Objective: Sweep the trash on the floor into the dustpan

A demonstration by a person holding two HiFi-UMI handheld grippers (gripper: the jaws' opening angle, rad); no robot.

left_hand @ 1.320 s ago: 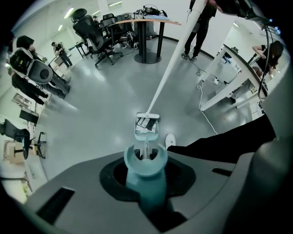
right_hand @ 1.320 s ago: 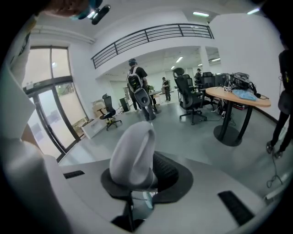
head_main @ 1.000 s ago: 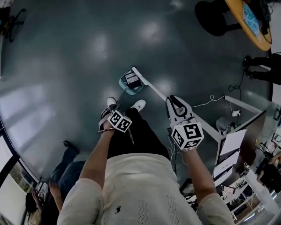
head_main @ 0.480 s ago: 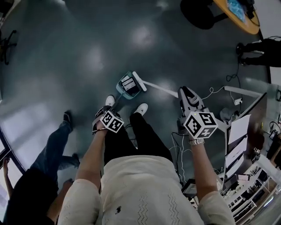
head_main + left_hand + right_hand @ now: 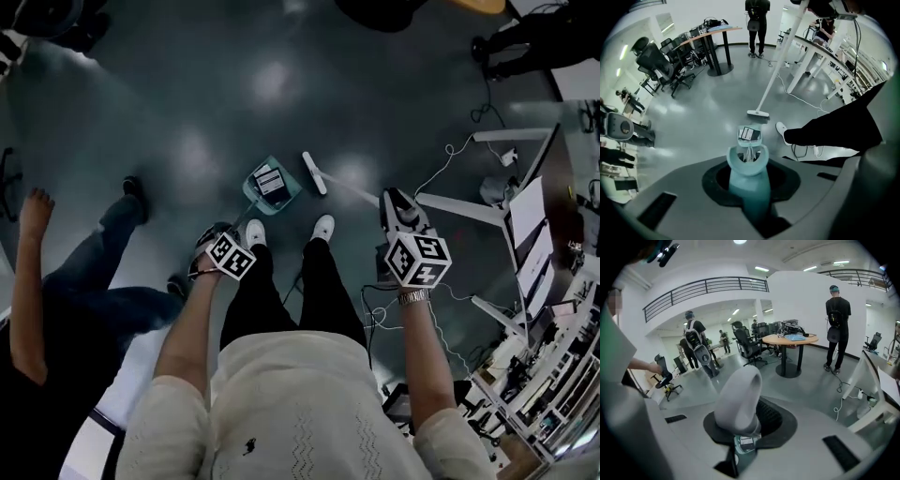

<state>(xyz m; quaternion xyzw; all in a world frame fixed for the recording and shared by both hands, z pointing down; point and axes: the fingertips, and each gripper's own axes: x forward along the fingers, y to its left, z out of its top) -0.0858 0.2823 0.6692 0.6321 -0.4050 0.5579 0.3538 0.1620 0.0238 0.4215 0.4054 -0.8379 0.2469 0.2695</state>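
Left gripper (image 5: 749, 187) was clamped on the teal dustpan (image 5: 253, 194) handle, right gripper (image 5: 740, 430) on the broom (image 5: 315, 173) handle. Trash piece (image 5: 269, 180) already sat in the pan, broom head at its 2 o'clock. No other trash seen on the floor (image 5: 187, 112); sweep looked done.

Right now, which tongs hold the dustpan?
The left tongs, shut on the teal dustpan handle; the right tongs grip the pale broom handle instead.
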